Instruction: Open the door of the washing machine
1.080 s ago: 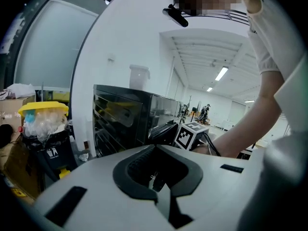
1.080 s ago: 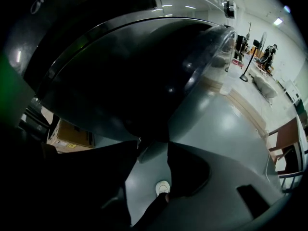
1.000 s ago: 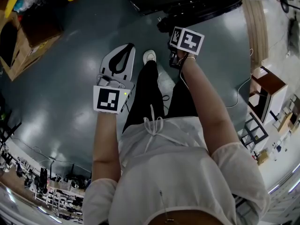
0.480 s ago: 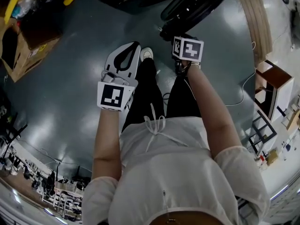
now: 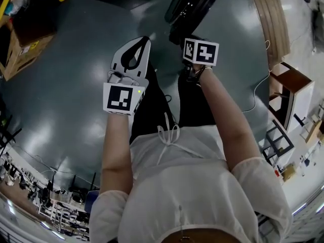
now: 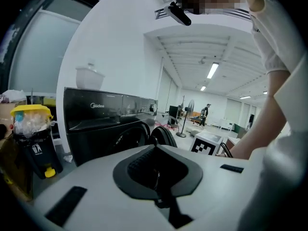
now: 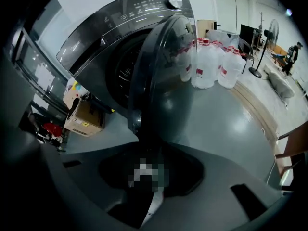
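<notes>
The dark front-loading washing machine (image 7: 120,23) stands straight ahead of the right gripper (image 7: 144,150), its control panel tilted across the top and the drum mouth (image 7: 126,69) laid bare. Its round door (image 7: 163,71) is off the latch and swung well out toward the tool, edge-on. The door's lower rim runs down into the gap between the jaws.

Those jaws have just been closing, and they look clamped on that rim. The dark door and dark pads blur together, so the exact contact is hard to read.

Beyond the door, to the tool's right, stands a cluster of big water jugs (image 7: 211,64). A cardboard box (image 7: 84,117) sits low on its left.

The left gripper (image 5: 146,43) hangs beside the right one, well short of the machine. Its jaws are pressed together with nothing between them, so it takes no part in the work.

I'd judge the task nearly done: the seal is broken and the opening is clear to see. What seems left is, at most, swinging the door a little wider. Then the right gripper can let go of the rim and come away.
</notes>
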`<state>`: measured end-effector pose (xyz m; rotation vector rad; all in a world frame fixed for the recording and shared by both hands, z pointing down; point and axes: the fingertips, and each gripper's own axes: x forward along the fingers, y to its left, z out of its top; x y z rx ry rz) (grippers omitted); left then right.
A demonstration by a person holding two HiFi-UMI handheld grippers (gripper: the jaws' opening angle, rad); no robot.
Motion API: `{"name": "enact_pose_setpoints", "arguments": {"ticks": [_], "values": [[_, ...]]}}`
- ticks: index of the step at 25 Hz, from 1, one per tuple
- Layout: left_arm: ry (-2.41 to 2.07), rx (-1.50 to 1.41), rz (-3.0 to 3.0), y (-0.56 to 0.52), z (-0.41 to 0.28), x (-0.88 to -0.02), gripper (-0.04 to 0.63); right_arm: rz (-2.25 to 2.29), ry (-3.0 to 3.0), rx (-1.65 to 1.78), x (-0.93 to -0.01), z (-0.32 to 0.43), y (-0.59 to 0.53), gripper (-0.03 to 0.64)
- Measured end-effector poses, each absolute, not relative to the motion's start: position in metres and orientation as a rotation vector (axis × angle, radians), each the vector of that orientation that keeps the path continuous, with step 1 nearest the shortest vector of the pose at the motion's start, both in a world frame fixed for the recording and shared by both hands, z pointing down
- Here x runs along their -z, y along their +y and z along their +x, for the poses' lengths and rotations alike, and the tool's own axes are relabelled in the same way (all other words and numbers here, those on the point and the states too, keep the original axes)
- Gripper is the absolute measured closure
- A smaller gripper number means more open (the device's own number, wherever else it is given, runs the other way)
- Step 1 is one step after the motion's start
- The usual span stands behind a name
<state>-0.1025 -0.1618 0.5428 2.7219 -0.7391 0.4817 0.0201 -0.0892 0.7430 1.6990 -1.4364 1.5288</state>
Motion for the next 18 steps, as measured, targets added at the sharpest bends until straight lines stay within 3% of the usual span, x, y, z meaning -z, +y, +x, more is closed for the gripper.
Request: {"name": "enact_pose_setpoints", "arguments": {"ticks": [18], "values": [[-0.764, -0.427, 2.744, -0.065, 0.057, -0.549, 0.572, 1.685, -1.535, -1.443, -0.737, 0.18, 0.019, 0.511]]}}
